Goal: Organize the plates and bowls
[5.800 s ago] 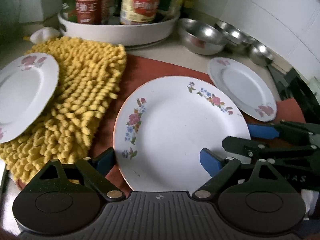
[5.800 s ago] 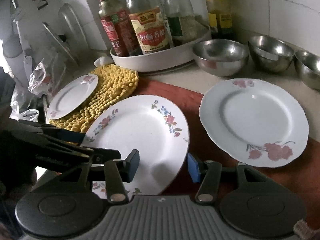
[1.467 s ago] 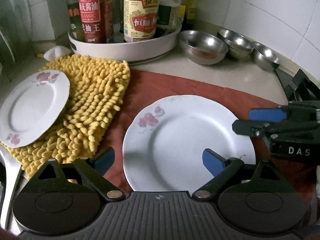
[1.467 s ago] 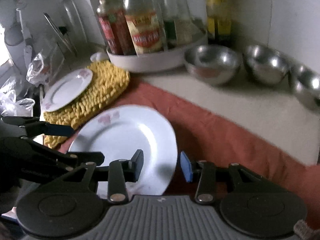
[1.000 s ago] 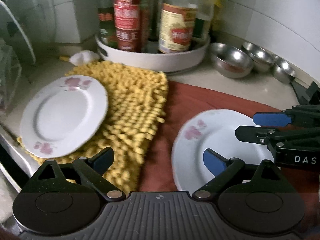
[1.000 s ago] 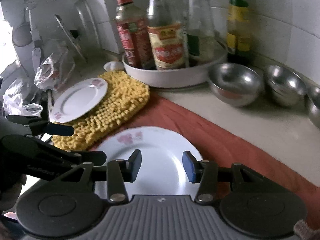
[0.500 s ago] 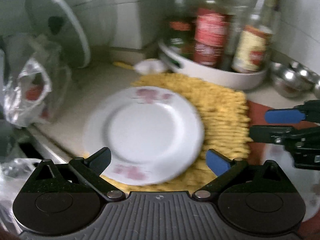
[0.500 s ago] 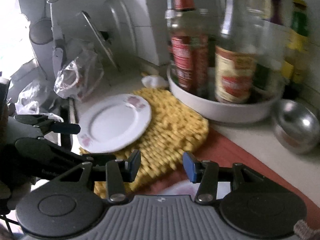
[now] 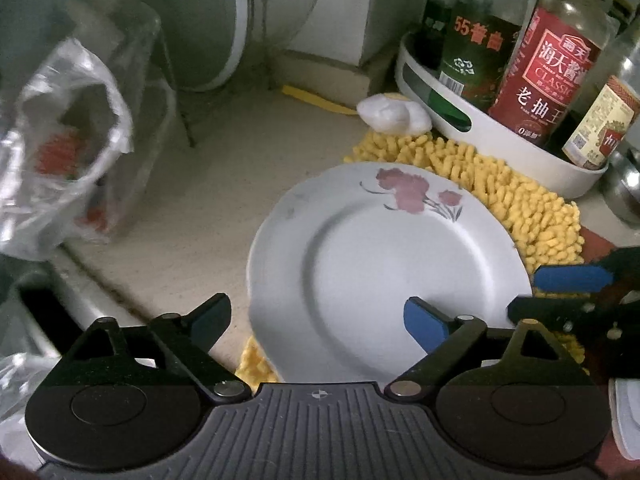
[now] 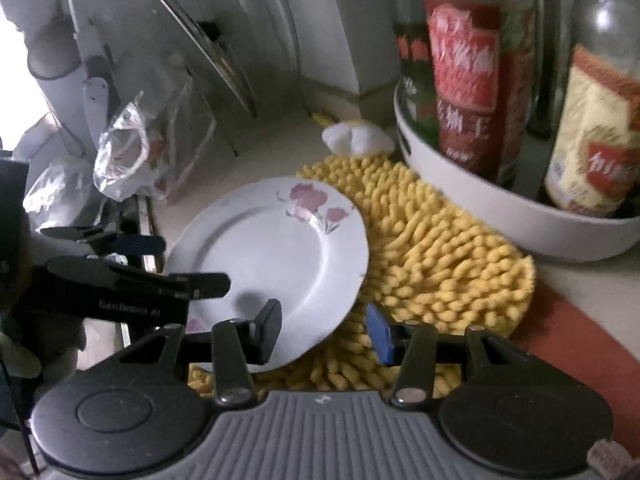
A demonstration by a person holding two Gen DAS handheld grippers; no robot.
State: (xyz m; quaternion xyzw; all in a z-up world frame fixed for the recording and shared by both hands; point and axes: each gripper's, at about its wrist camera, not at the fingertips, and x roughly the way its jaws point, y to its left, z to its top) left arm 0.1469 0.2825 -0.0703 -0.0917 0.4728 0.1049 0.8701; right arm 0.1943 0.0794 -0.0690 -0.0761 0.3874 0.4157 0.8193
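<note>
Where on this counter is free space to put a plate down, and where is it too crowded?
Bare beige counter lies left of the rose plate, bordered by the plastic bag and the back wall. The yellow chenille mat is half covered by the plate. On the right it is crowded: the white bottle tray presses against the mat.

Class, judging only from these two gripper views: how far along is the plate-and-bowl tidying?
Done: nothing stacked shows here. In hand: nothing; the left gripper is open at the plate's near rim, its jaws having just narrowed, and the right gripper is open at its right edge. Left: lifting this plate off the yellow mat.
</note>
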